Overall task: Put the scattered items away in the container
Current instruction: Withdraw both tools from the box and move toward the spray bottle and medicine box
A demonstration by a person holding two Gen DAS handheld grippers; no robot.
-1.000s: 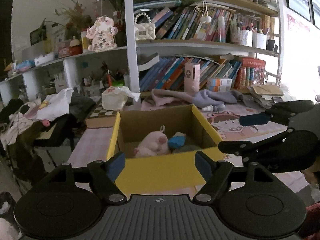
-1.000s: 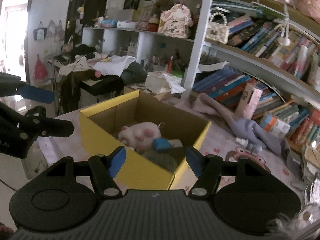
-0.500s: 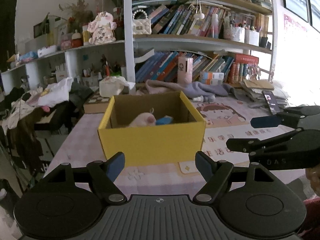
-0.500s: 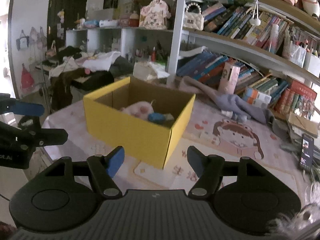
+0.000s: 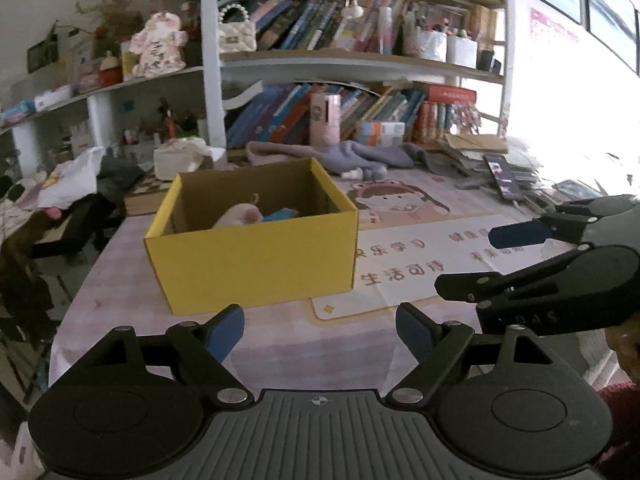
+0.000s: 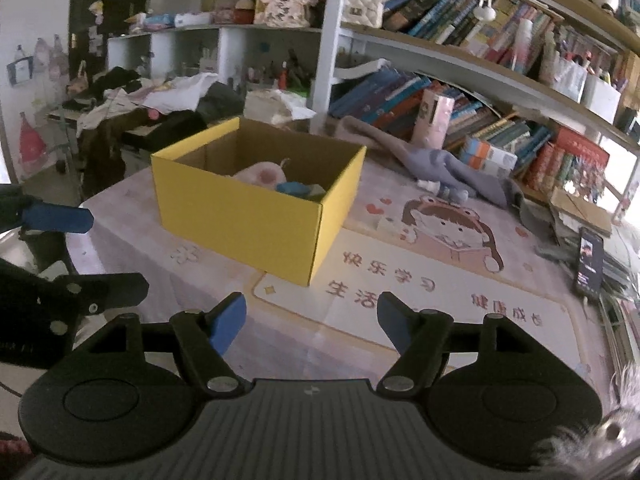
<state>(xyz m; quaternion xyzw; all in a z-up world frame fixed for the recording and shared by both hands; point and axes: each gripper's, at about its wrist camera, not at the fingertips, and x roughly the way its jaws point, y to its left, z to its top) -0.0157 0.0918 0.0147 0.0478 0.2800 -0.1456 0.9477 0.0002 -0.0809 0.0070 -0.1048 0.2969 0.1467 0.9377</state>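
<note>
Both claws are held wide and empty, the left claw (image 5: 320,330) and right claw (image 6: 312,322) set back from the yellow box (image 5: 256,256), which sits ahead on the surface (image 5: 312,352), nearer the left, with a pink plush (image 5: 240,216) inside.

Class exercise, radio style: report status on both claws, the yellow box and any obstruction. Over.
Left claw open, empty. Right claw open, empty. Yellow box upright on the table, pink plush toy and blue item inside. Nothing between claws and box.
</note>
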